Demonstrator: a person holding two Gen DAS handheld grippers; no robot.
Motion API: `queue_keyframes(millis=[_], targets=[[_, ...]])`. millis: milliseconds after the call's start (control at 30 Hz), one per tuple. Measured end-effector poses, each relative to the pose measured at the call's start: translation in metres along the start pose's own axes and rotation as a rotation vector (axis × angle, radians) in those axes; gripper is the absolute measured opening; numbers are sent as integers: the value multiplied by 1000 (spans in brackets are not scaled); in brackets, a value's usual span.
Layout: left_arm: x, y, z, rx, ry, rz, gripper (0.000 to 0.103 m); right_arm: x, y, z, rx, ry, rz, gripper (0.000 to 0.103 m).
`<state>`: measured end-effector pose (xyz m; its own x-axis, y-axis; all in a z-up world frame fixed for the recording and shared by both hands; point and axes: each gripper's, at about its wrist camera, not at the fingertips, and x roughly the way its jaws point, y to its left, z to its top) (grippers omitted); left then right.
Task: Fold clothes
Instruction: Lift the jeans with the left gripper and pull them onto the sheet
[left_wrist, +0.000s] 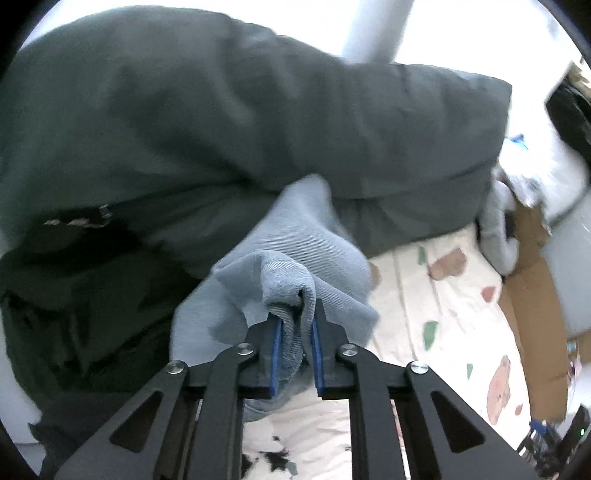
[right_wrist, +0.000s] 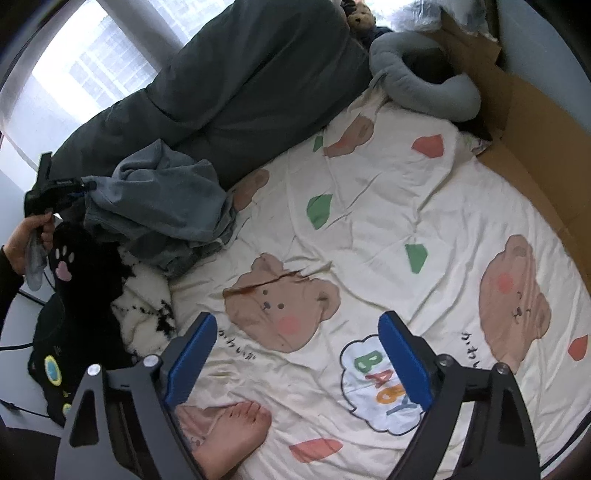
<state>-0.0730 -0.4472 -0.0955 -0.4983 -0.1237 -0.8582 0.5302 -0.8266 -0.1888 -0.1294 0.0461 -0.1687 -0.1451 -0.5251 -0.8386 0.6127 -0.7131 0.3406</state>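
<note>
- The left gripper (left_wrist: 297, 332) is clamped on a bunched edge of the grey-blue garment (left_wrist: 295, 266); judging by the crumpled heap, it wants lifting clear and spreading flat on the bed (right_wrist: 369, 206).
- The right gripper (right_wrist: 295, 354) hovers over the sheet, pads apart, holding nothing.
- Only the right wrist view shows the garment (right_wrist: 159, 199) heaped at the bed's far left beside the dark duvet (right_wrist: 240, 81).

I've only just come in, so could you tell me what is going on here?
A person is folding clothes on a bed with a bear-print sheet. The left gripper is shut on a bunched edge of a grey-blue garment, lifting it beside a dark duvet. The right gripper hangs open above the sheet, holding nothing.
</note>
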Motion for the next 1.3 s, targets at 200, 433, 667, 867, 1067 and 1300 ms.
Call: queue_keyframes(millis=[200,433,667,867,1067,1300], targets=[[3,-56,-5,99,16,-125,10,1,-3,1,12,-2,7,87],[16,-102,-20,141,50,-230,9,1,-6,1,26,-1,8,85],[30,-146,-43,183,89,-333,8,4,-10,6,51,-7,27,83],[52,-190,-68,210,136,-429,8,10,-10,7,57,1,41,83],[80,-233,-97,234,168,-480,8,16,-19,4,78,13,27,82],[116,-270,-130,250,213,-502,8,24,-37,1,110,30,2,82]])
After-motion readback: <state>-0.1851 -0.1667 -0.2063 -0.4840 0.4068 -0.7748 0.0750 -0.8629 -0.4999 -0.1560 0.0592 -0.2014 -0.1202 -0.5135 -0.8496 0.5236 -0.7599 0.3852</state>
